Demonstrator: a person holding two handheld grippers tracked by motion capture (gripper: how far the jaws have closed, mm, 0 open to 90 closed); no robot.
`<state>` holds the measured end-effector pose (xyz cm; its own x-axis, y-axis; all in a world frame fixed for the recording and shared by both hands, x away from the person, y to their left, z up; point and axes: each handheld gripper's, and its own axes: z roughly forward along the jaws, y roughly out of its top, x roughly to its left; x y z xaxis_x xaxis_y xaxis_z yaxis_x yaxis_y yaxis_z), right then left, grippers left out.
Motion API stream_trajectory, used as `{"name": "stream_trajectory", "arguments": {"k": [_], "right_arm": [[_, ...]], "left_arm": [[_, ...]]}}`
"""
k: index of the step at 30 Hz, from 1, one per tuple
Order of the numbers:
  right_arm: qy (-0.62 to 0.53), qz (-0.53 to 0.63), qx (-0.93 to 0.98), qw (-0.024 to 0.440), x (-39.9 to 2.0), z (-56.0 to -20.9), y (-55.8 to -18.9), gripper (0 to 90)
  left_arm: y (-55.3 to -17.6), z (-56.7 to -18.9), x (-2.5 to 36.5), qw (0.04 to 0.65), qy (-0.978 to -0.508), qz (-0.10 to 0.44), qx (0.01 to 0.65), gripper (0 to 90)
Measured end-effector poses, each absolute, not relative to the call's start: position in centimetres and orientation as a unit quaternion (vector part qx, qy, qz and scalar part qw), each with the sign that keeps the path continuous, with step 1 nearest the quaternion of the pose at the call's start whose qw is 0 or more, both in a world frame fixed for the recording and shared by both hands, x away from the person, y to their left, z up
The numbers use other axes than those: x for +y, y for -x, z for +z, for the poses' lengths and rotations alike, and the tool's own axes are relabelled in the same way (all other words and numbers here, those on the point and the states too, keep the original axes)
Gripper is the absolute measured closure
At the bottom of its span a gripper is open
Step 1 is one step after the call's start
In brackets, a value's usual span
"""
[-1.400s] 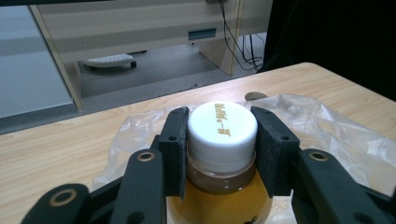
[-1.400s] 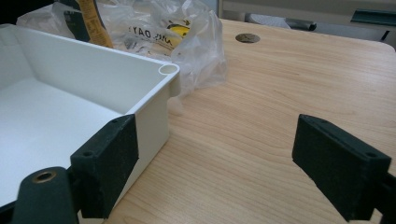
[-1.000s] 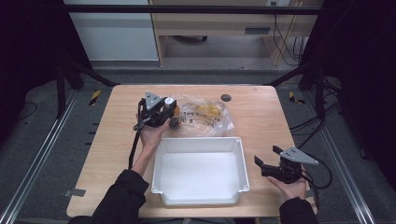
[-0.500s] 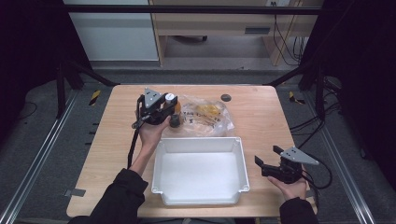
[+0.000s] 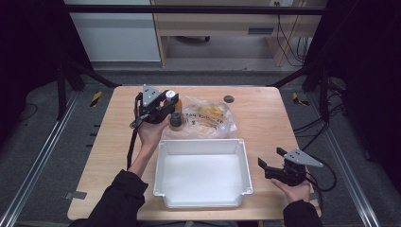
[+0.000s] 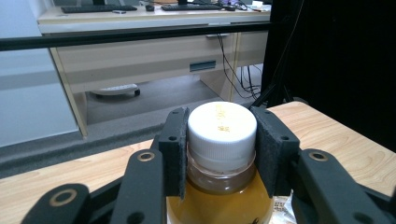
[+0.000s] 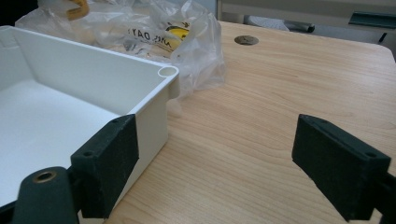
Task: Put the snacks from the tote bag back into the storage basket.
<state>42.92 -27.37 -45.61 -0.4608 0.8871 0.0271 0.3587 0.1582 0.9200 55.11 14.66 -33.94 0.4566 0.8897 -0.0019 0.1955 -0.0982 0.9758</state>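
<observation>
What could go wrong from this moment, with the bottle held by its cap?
The left gripper clamps the bottle only at its white cap, so the liquid-filled body may swing or slip out. The plastic bag lies right beside it and might snag. The white bin has raised walls that the bottle could clip going in, while the right gripper sits open beside it, not steadying it.

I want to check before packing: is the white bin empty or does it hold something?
Empty. The high view shows the white bin with a bare white floor; the bottle is in the left gripper.
</observation>
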Motion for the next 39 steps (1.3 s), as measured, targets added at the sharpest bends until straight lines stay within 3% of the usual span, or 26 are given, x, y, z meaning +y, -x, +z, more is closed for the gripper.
{"name": "stream_trajectory", "arguments": {"k": [39], "right_arm": [[-0.441, 0.477, 0.707, 0.281, -27.5, -45.6, -42.9, 14.8]], "left_arm": [[-51.3, -29.7, 15.2, 0.563, -0.658, 0.319, 0.385, 59.0]]}}
